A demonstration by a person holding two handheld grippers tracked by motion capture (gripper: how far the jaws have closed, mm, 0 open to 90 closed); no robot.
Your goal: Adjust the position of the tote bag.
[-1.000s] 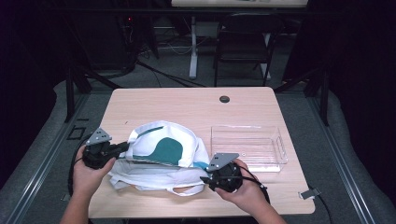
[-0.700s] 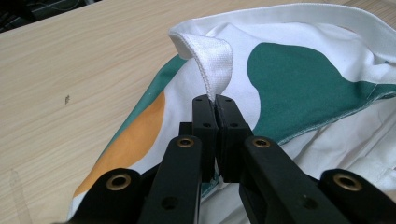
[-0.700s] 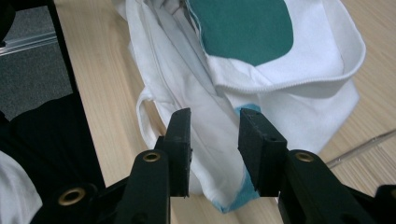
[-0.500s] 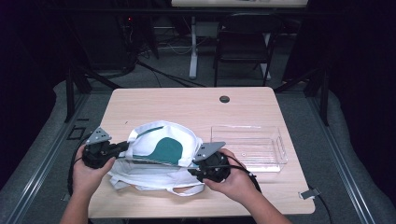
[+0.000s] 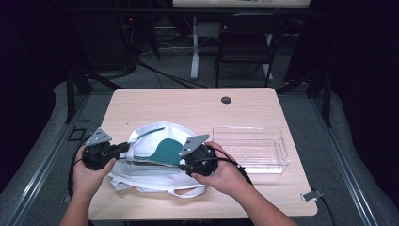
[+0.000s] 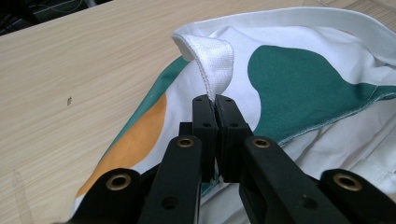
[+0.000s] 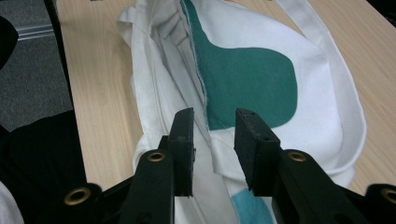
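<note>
One white cloth bag (image 5: 155,157) lies on the counter (image 5: 188,106) beside one clear tray (image 5: 249,148). Left tongs (image 6: 215,100) pinch its hem; right tongs (image 7: 214,122), just closing further, straddle its edge without pressing.

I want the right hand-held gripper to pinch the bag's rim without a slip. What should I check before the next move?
1. Left hand-held gripper shut on the white hem of the cloth bag: ok.
2. Right hand-held gripper open, its jaws just closing a little: ok.
3. Bag edge seam between the right jaws: ok; pads not yet pressing on it.
4. Bag mouth open enough: cannot tell.
5. Clear tray apart from the bag, beside the right hand: ok.
6. Bag handles free of both hand-held grippers: cannot tell.
</note>
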